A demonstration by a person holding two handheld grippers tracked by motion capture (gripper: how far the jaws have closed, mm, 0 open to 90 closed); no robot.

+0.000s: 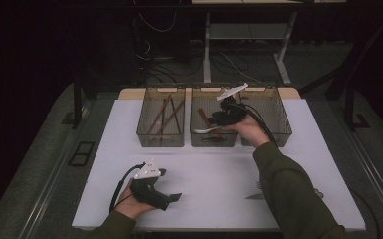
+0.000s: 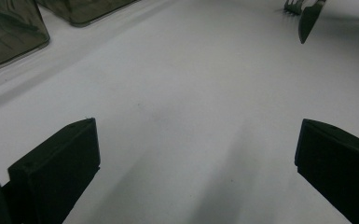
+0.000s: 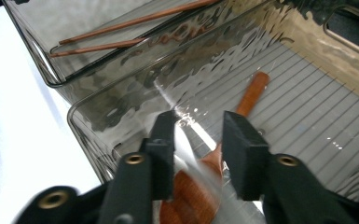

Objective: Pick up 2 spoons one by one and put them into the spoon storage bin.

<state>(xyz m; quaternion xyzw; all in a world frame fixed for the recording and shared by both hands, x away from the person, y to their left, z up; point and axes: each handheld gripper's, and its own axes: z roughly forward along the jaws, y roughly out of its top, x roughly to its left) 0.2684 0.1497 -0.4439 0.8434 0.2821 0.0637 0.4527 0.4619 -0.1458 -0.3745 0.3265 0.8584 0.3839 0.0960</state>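
A silvery utensil, blurred, lay between the jaws of the right gripper, over the middle bin; the jaws stood a little apart and I could not tell whether the pads pressed on it. Below it in that bin lay a wooden spoon. The left bin held chopsticks. Well apart, the left gripper rested on the table, its jaws spread wide with nothing between them. A knife and fork lay farther off.
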